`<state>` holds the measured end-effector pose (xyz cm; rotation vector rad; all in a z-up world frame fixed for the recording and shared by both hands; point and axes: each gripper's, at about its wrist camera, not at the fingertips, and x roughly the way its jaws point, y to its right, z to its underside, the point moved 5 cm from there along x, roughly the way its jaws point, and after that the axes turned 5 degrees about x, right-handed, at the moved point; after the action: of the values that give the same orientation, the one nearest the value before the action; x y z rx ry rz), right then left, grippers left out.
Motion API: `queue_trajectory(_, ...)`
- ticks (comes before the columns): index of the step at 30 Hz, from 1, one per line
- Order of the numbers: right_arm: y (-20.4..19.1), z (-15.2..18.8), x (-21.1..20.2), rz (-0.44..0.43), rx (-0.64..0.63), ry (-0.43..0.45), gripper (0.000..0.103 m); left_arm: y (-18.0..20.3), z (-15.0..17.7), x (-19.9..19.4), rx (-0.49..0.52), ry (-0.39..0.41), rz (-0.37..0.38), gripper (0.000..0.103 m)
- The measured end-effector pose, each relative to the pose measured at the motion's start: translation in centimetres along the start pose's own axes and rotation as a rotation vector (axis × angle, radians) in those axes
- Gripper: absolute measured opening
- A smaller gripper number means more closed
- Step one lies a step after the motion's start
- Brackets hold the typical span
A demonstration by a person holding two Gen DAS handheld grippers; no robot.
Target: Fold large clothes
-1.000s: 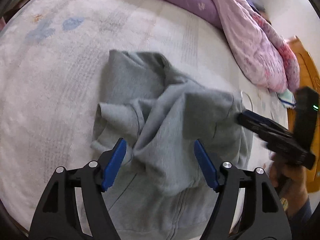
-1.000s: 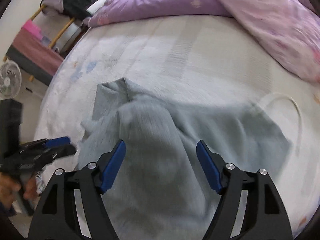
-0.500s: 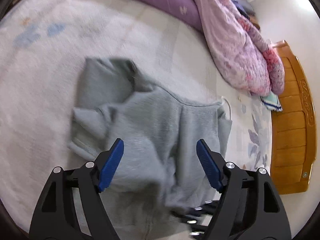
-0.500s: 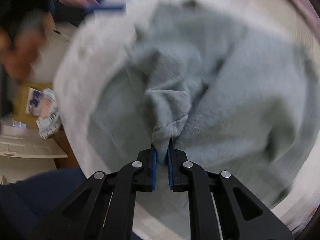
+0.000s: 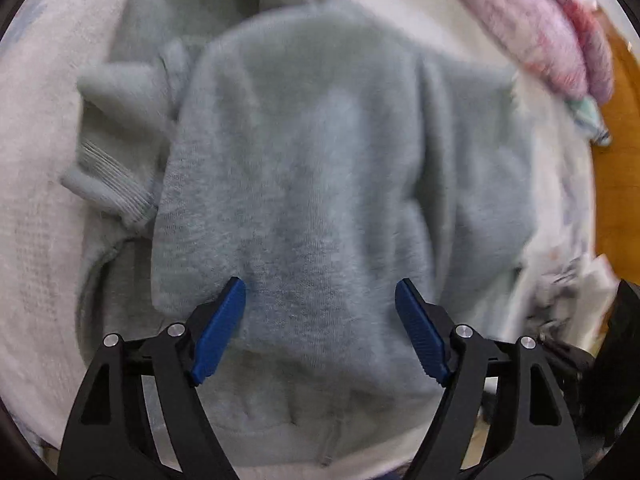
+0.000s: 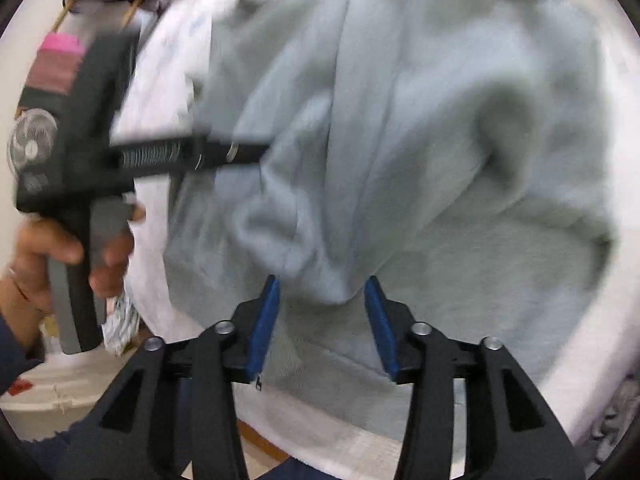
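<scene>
Sweatshirt [image 5: 320,168], grey, lies bunched on the pale bed cover [image 5: 36,216], ribbed cuff [image 5: 108,184] out at 9 o'clock. Left gripper [image 5: 320,332] spread wide above the near hem, holding nothing. Right gripper [image 6: 322,324] parted, a cloth fold just between the jaws, not pinched. Advice: flatten the folded layer first, then take both hem corners evenly.
</scene>
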<state>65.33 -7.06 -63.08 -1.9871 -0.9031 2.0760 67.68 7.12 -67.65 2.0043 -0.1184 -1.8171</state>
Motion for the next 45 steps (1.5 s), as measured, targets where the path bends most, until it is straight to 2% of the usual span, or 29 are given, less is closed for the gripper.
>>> queue_trajectory(2, 0.7, -2.8, -2.5, 0.015, 0.062, 0.075, 0.055, -0.3, -1.9, -3.2, -0.041, 0.083, 0.075, 0.08)
queue_trajectory(3, 1.2, -4.3, -3.3, 0.023, 0.098, 0.102, 0.057, -0.6, -3.0, -4.4, -0.062, 0.119, 0.085, 0.085)
queue_trajectory(4, 2.0, -6.3, -3.9, 0.026, 0.159, 0.124, 0.061, -1.1, -4.1, -5.1, -0.084, 0.145, 0.088, 0.086)
queue_trajectory(6, 3.4, -9.4, -4.1, 0.001, 0.282, 0.16, 0.061, -2.6, -6.8, -5.5, -0.149, 0.164, 0.079, 0.087)
queue_trajectory(8, 4.5, -12.8, -3.3, -0.031, 0.434, 0.175, 0.061, -3.8, -8.8, -4.6, -0.208, 0.142, 0.047, 0.087)
queue_trajectory(11, 6.7, -17.1, -2.9, -0.048, 0.608, 0.187, 0.061, -6.1, -12.2, -2.5, -0.283, 0.054, -0.05, 0.087)
queue_trajectory(12, 6.8, -18.3, -2.5, -0.064, 0.647, 0.18, 0.061, -6.8, -13.2, -2.0, -0.324, 0.061, -0.033, 0.087)
queue_trajectory(13, 7.2, -19.6, -1.7, -0.057, 0.679, 0.157, 0.064, -7.4, -14.0, -1.4, -0.368, 0.056, -0.014, 0.087)
queue_trajectory(15, 8.1, -21.4, -0.7, -0.008, 0.753, 0.178, 0.064, -8.2, -15.5, 0.0, -0.436, 0.018, -0.002, 0.087)
queue_trajectory(18, 9.8, -23.0, 0.9, 0.076, 0.824, 0.165, 0.064, -9.0, -17.1, 1.5, -0.451, 0.005, -0.058, 0.087)
queue_trajectory(20, 10.7, -23.6, 1.9, 0.076, 0.855, 0.145, 0.062, -9.2, -17.3, 2.4, -0.444, -0.016, -0.076, 0.087)
queue_trajectory(21, 11.0, -23.6, 2.2, 0.085, 0.866, 0.145, 0.054, -9.3, -17.4, 2.8, -0.445, -0.03, -0.082, 0.086)
queue_trajectory(22, 11.2, -23.5, 2.5, 0.084, 0.866, 0.15, 0.028, -9.2, -17.5, 3.1, -0.446, -0.035, -0.088, 0.086)
queue_trajectory(23, 11.5, -23.3, 2.8, 0.065, 0.865, 0.14, 0.017, -9.2, -17.5, 3.2, -0.447, -0.041, -0.096, 0.083)
queue_trajectory(25, 11.4, -22.7, 2.9, 0.045, 0.856, 0.139, 0.012, -8.9, -17.7, 3.2, -0.432, -0.05, -0.117, 0.07)
queue_trajectory(26, 11.2, -22.2, 2.5, 0.04, 0.838, 0.152, 0.011, -9.1, -17.7, 2.9, -0.421, -0.047, -0.123, 0.051)
queue_trajectory(27, 11.0, -21.9, 2.4, 0.033, 0.823, 0.16, 0.01, -8.9, -17.5, 2.6, -0.41, -0.037, -0.112, 0.027)
queue_trajectory(28, 10.5, -21.7, 2.0, 0.025, 0.808, 0.167, 0.009, -8.9, -17.8, 2.3, -0.411, -0.032, -0.075, 0.015)
queue_trajectory(30, 9.6, -21.0, 0.9, 0.004, 0.772, 0.192, 0.008, -8.6, -17.4, 1.2, -0.41, -0.009, -0.062, 0.005)
queue_trajectory(34, 7.6, -20.0, -1.8, -0.048, 0.731, 0.234, 0.007, -7.6, -16.0, -3.1, -0.382, 0.083, -0.008, 0.003)
queue_trajectory(37, 6.4, -17.9, -4.8, -0.088, 0.688, 0.259, 0.007, -6.4, -13.9, -7.0, -0.361, 0.143, 0.048, 0.003)
queue_trajectory(41, 3.4, -12.9, -8.0, -0.136, 0.661, 0.267, 0.007, -5.6, -7.3, -11.6, -0.32, 0.176, 0.096, 0.003)
queue_trajectory(42, 3.1, -10.9, -8.4, -0.147, 0.661, 0.263, 0.007, -4.1, -5.8, -12.1, -0.315, 0.173, 0.097, 0.003)
queue_trajectory(45, 2.0, -5.6, -9.4, -0.141, 0.673, 0.239, 0.007, -4.7, -0.2, -13.0, -0.305, 0.149, 0.091, 0.003)
